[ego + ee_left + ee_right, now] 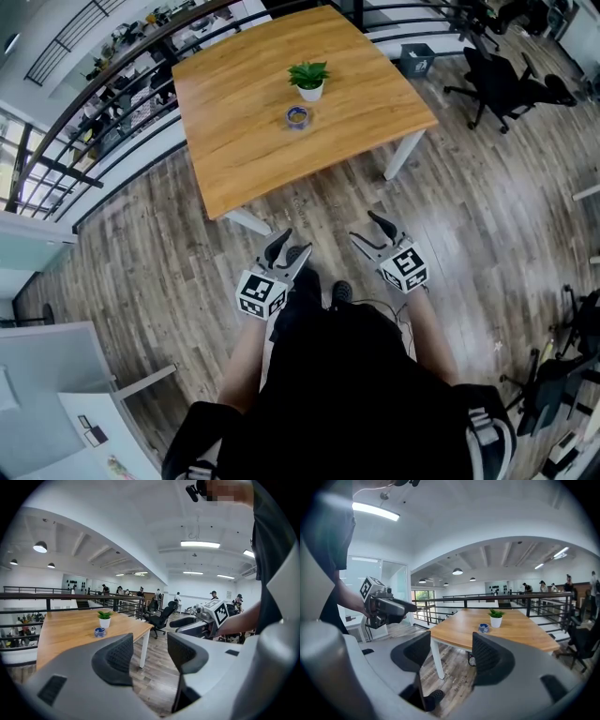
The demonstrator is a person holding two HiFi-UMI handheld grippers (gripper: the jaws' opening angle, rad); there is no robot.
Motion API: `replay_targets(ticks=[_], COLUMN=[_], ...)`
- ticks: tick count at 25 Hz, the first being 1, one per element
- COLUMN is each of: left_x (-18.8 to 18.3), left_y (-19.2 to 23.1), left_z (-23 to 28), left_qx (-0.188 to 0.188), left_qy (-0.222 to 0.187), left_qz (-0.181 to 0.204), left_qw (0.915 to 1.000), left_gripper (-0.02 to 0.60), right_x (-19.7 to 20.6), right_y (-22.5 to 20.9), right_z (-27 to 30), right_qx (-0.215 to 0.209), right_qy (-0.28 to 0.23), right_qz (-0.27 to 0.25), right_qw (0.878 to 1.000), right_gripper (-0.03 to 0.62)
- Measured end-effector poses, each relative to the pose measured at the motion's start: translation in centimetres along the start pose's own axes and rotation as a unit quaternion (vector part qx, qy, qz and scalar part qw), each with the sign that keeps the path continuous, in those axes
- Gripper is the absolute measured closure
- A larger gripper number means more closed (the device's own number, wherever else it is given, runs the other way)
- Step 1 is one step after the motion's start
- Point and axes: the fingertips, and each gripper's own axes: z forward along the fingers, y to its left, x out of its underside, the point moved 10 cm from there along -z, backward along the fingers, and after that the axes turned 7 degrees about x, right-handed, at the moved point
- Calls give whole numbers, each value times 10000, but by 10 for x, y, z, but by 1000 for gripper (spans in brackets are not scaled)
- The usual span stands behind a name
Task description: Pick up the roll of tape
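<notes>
Left tongs: the left tongs (298, 240) were held low in front of the person, over the wooden floor (187, 253) and well short of the bench (244, 141). In the left gripper view the left tongs (150, 651) stood wide apart, with only floor and distant room showing in the gap.
Roll of tape: the roll of tape (297, 116) lay flat on the bench top, toward the far half and about mid-width. It was untouched and well apart from both tongs. It showed small and blue-rimmed in the left gripper view (100, 631) and the right gripper view (483, 627).
Potted plant: the potted plant (308, 79) stood upright just beyond the roll, very near it. Whether the two touched could not be told.
Right tongs: the right tongs (364, 227) were level with the left pair, also over the floor on the near side of the bench. The right tongs (450, 653) were spread wide with nothing between them.
Done: nothing of the pick-up, as far as the views showed. Both tongs stood ready and empty.
Left to do: my judgement was all of it. The person had to close the distance to the bench, bring one pair over the roll clear of the plant, clamp and lift.
</notes>
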Motion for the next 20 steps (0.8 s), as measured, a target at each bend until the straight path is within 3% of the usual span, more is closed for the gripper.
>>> replay_targets(ticks=[20], left_x=[-3], left_y=[46], left_z=[11], left_qx=[-26], left_qy=[-85], left_qz=[-267], left_qw=[9996], left_gripper=[336], right_x=[-5], right_y=[-11], right_z=[32], right_qx=[167], right_qy=[170], right_qz=[51], right_qw=[9997], right_gripper=[284])
